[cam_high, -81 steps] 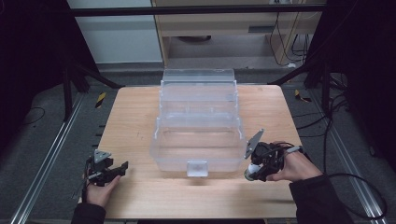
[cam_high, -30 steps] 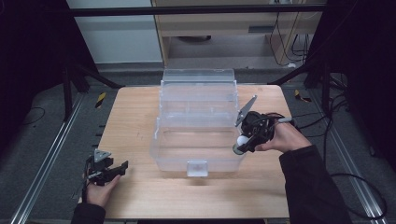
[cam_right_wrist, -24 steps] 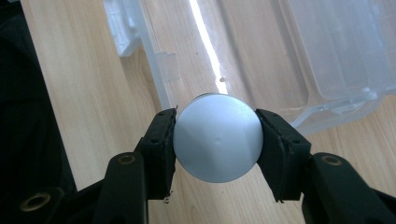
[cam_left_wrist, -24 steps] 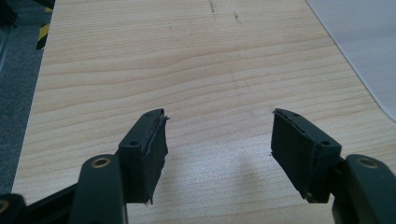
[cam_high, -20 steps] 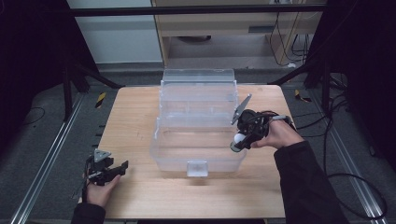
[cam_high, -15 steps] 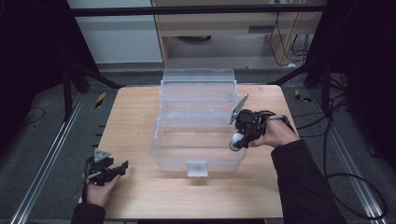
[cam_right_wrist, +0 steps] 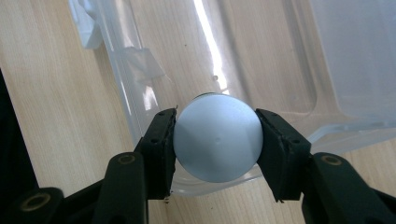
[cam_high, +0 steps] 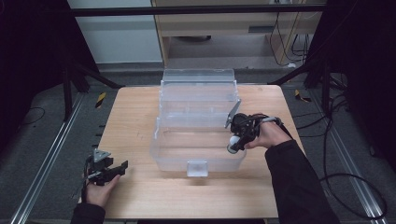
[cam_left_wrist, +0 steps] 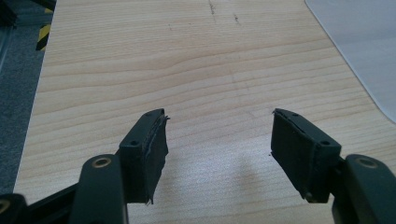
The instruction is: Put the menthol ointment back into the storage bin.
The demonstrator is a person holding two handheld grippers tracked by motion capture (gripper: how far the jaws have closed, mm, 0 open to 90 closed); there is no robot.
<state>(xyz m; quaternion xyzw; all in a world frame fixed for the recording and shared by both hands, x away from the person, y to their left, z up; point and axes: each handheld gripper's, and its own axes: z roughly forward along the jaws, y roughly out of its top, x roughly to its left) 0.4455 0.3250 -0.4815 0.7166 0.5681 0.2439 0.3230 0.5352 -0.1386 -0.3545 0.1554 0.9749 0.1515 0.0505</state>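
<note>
Wooden table [cam_high: 140,121], grey floor [cam_high: 42,140]

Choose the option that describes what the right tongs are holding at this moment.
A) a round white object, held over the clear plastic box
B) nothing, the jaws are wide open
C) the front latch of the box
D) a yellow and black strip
A: in the right gripper view the right tongs clamp a round white object from both sides, above the rim of the clear plastic box.

A bin [cam_high: 198,156] sits at the middle of the surface [cam_high: 135,121], its lid [cam_high: 198,91] standing open behind it. The right gripper [cam_high: 233,142] is at the bin's right rim, a ball [cam_right_wrist: 215,137] between its fingers [cam_right_wrist: 161,149]. The left gripper [cam_high: 109,170] rests near the surface's front left corner, well apart from the bin.
</note>
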